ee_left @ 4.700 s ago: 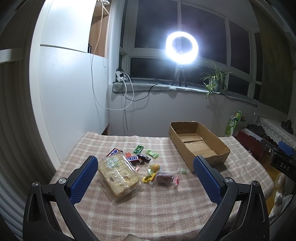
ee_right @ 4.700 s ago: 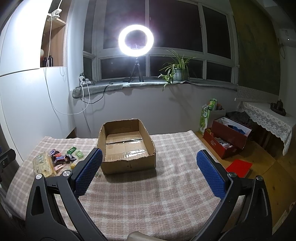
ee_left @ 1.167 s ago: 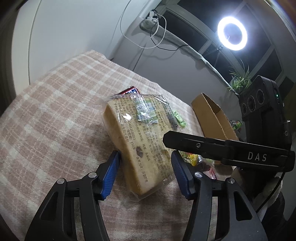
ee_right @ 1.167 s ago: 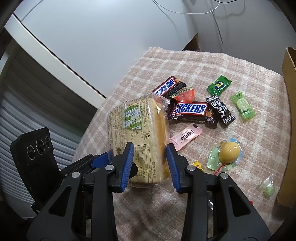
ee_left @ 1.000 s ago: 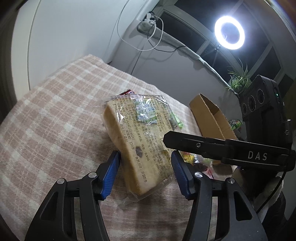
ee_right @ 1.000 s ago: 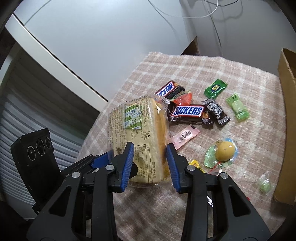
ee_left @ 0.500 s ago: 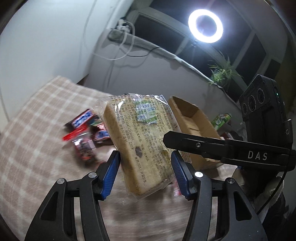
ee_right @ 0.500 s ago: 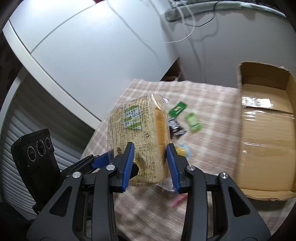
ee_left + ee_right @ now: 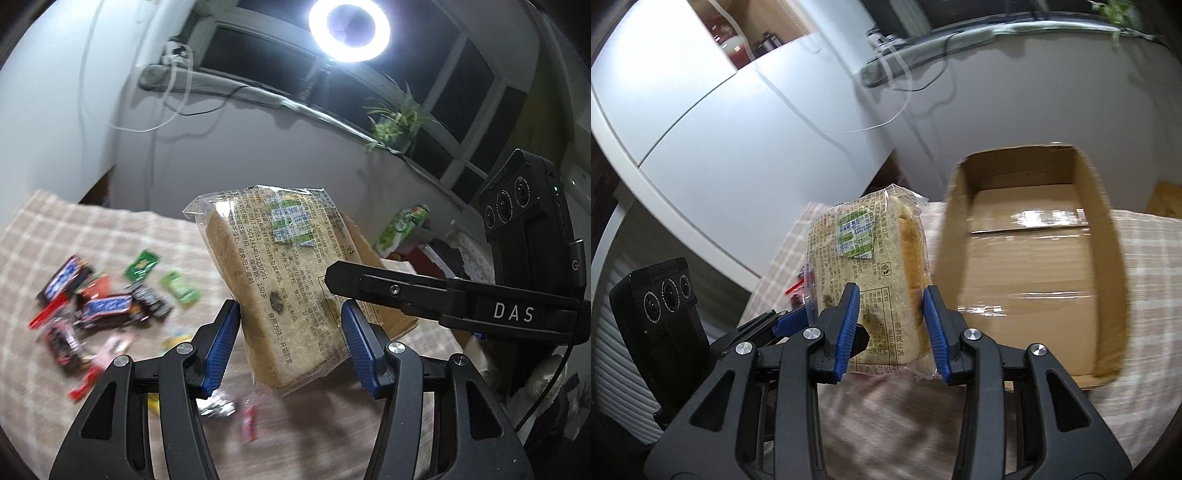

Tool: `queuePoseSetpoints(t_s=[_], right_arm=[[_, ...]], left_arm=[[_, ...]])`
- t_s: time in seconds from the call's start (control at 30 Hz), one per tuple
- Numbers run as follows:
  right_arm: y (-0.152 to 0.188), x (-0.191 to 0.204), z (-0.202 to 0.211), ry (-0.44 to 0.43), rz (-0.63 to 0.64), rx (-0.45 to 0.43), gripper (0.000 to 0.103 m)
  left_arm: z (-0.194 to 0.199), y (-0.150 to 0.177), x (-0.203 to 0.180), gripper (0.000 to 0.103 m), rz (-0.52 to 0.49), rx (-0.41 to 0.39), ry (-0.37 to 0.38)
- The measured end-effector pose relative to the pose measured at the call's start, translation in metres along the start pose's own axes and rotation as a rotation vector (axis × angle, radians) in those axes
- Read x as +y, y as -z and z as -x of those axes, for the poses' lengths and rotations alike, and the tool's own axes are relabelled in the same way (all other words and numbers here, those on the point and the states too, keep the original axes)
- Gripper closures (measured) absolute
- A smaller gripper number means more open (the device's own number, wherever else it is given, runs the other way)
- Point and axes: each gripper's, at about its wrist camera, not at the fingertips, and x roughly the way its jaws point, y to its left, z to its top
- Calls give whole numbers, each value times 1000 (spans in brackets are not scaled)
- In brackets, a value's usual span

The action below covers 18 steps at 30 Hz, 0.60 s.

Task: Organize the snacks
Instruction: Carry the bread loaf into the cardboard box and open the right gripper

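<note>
Left gripper (image 9: pixel 291 347): blue pads clamped on the near end of the bagged bread loaf (image 9: pixel 284 280), one pad on each long side. Right gripper (image 9: pixel 891 330): also clamped on the same loaf (image 9: pixel 875 266), pads across its narrower dimension at the lower end. Both grips are on the clear wrapper, which bulges below the pads. In the left wrist view, one black finger (image 9: pixel 406 291) of the right gripper lies across the loaf's right side, so the two tools hold it crosswise to each other.

Loaf is in the air, off the checked tablecloth (image 9: pixel 44 236), tilted with its far end up. Green and white label on top, printed text down the faces.

Below and left of the loaf, in the left wrist view: loose snacks scattered on the cloth, blurred. Two dark blue chocolate bars (image 9: pixel 105 306), a dark green packet (image 9: pixel 142 264), a light green packet (image 9: pixel 181 288), red and pink wrappers nearer the camera. All well apart from the loaf, none touching it.

Right wrist view: open cardboard box (image 9: pixel 1108 258) sits on the cloth just right of and behind the loaf, inside holds nothing but taped bottom flaps. Loaf is not over the box opening; it hangs beside the box's left wall.

Farther back: windowsill with cables, a potted plant (image 9: pixel 395 122), a lit ring light (image 9: pixel 349 27) against dark window panes.
</note>
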Motion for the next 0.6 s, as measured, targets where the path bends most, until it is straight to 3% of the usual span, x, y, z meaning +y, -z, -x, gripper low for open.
queuePoseSetpoints(t_s=[0.23, 0.6], right_arm=[[-1, -40, 11, 43, -63, -15, 65], [3, -78, 10, 84, -117, -5, 65]], left_arm=[[-39, -8, -28, 47, -41, 54, 50], [-75, -9, -54, 47, -75, 120, 58]])
